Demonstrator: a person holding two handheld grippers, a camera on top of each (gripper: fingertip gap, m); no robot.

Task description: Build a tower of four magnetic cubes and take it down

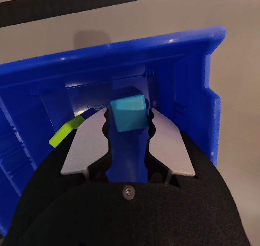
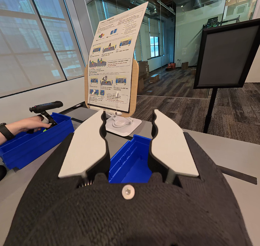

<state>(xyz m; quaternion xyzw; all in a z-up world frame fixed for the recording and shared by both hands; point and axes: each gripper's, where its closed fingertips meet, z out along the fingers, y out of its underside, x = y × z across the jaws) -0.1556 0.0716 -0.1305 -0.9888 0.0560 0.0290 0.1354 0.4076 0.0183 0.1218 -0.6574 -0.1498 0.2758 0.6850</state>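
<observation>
In the left wrist view my left gripper [image 1: 128,109] reaches into a blue bin [image 1: 126,59]. Its jaws are closed on the sides of a teal cube [image 1: 129,112] at the fingertips. A lime-green cube [image 1: 66,131] with a dark blue cube [image 1: 88,112] touching it lies just left of the left finger. In the right wrist view my right gripper [image 2: 128,112] is open and empty, held above a second blue bin [image 2: 130,162]. The left gripper [image 2: 46,125], held by a hand, shows far left inside the first bin [image 2: 35,145].
A grey table [image 2: 225,145] carries both bins. An instruction sheet on a wooden stand [image 2: 112,64] stands at the back centre on a white base. A black framed sign [image 2: 227,56] on a pole stands at the right beyond the table. Windows are to the left.
</observation>
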